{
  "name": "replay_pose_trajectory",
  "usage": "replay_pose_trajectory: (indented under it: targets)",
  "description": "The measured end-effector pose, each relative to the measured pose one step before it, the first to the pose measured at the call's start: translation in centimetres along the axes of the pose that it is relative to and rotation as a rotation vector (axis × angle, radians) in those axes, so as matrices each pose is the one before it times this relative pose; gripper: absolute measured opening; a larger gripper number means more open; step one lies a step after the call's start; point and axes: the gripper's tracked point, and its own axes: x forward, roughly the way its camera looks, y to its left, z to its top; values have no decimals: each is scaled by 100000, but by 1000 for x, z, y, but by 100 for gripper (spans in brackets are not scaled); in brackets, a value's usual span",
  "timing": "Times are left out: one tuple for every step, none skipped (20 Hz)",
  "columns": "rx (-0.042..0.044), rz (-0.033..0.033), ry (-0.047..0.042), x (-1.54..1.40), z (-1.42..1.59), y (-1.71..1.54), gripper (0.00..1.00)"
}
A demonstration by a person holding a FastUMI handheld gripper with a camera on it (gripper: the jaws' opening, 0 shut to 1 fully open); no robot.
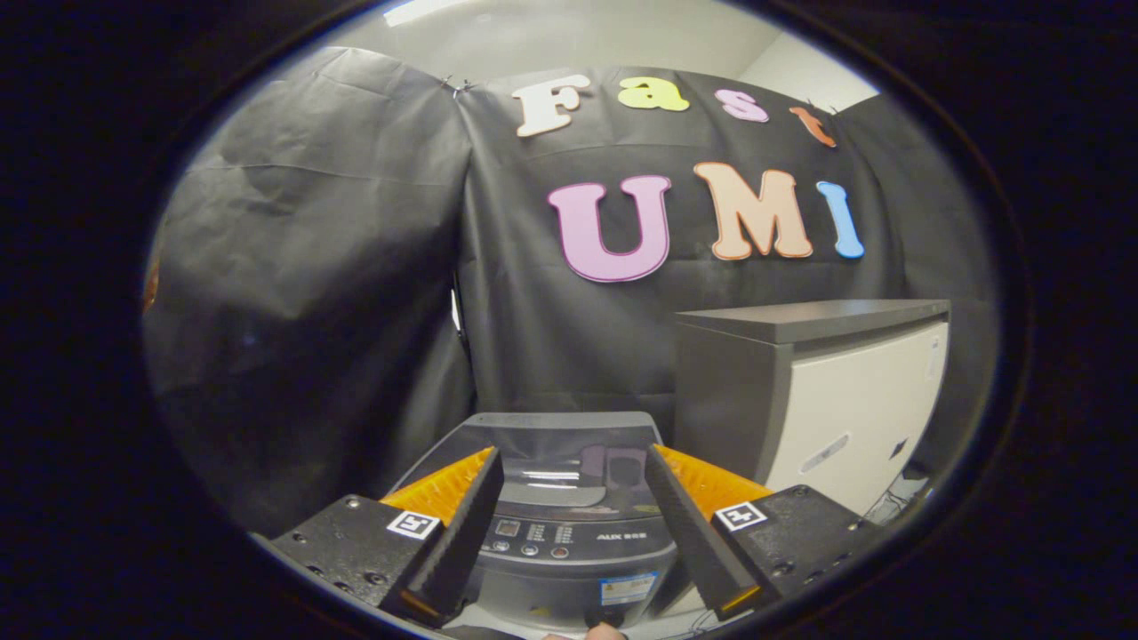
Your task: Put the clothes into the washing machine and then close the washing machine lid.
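A small grey top-loading washing machine (569, 533) stands below and just ahead of my fingers. Its dark glass lid (560, 462) lies flat and shut, and its control panel (533, 538) faces me. My gripper (572, 462) hovers above the machine's front, open, with nothing between the fingers; the lid shows through the gap. No clothes show on the machine. A fingertip of a person's hand (597, 632) peeks in under the machine's front.
A grey-and-white cabinet (827, 400) stands to the right of the machine, taller than it. Black cloth walls close in behind and to the left. Some cables (889, 507) lie on the floor by the cabinet's foot.
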Motion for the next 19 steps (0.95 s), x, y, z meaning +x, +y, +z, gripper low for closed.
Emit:
replay_pose_trajectory:
  targets:
    - [-766,-529,-406,-601,-142,-249,97]
    - [-1638,-838,-351,-660,-146,-377,97]
    - [-2267,-962,-450,-790,-279,-441,97]
    - [-1899,-1240,-807,-654,-154,-403,97]
    - [-1669,-417,-560,-598,-305,-208,97]
    - [-1123,-723,-269,-592,-353,-326,97]
    - [-433,-939,122,-658,-405,-438,97]
    - [640,-398,360,-596,-407,-303,97]
    - [1107,-506,748,-558,-666,-333,96]
    - [1433,-649,192,-642,-429,-392,96]
    - [1506,-914,-176,-554,-133,-510,96]
    - [1387,-663,-199,-679,-217,-499,96]
    - [1415,-912,-301,-622,-232,-535,96]
    - [1361,-1012,-443,-713,-138,-583,96]
    - [556,-359,-640,-495,-126,-463,96]
    - [-361,-557,-876,-576,-141,-516,97]
    - [-388,-474,-823,-626,-304,-374,97]
    - [-167,-165,-197,-548,-481,-418,97]
    - [122,-121,585,-522,-693,-408,97]
